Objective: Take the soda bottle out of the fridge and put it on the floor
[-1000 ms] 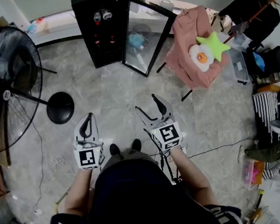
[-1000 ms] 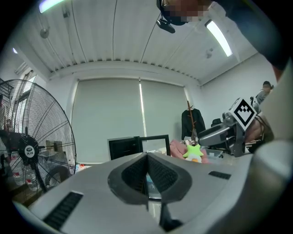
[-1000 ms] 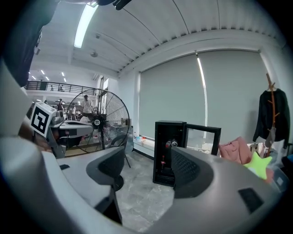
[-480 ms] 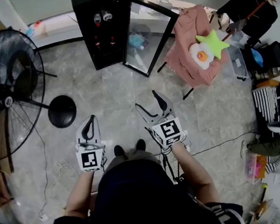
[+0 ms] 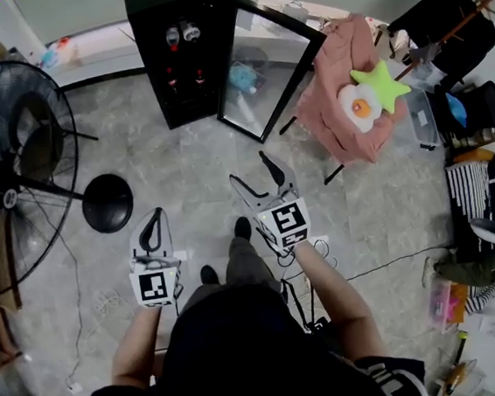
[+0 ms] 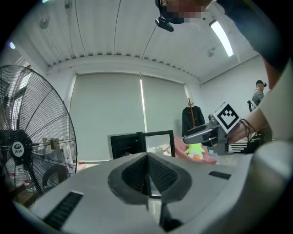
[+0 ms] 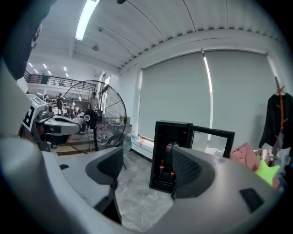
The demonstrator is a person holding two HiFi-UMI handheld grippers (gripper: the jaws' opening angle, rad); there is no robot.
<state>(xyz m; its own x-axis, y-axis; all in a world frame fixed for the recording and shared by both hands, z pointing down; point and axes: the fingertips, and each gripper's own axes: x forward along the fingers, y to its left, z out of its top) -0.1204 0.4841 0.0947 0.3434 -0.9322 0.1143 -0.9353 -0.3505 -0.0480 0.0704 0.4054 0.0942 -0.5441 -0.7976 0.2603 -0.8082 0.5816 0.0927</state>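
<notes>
No legible text, fan hub badge (image 6: 17, 148) too small to read

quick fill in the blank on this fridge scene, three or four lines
The door of the fridge stands ___.
The left tongs are ___.
The right tongs are open and hold ___.
The fan stands on the person's ___ side.
Missing words: open; shut; nothing; left.

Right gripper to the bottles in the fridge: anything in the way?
Nothing visible. The fridge door is swung open, and only bare floor lies between the open right gripper and the bottles. The fan base sits off to the left.
</notes>
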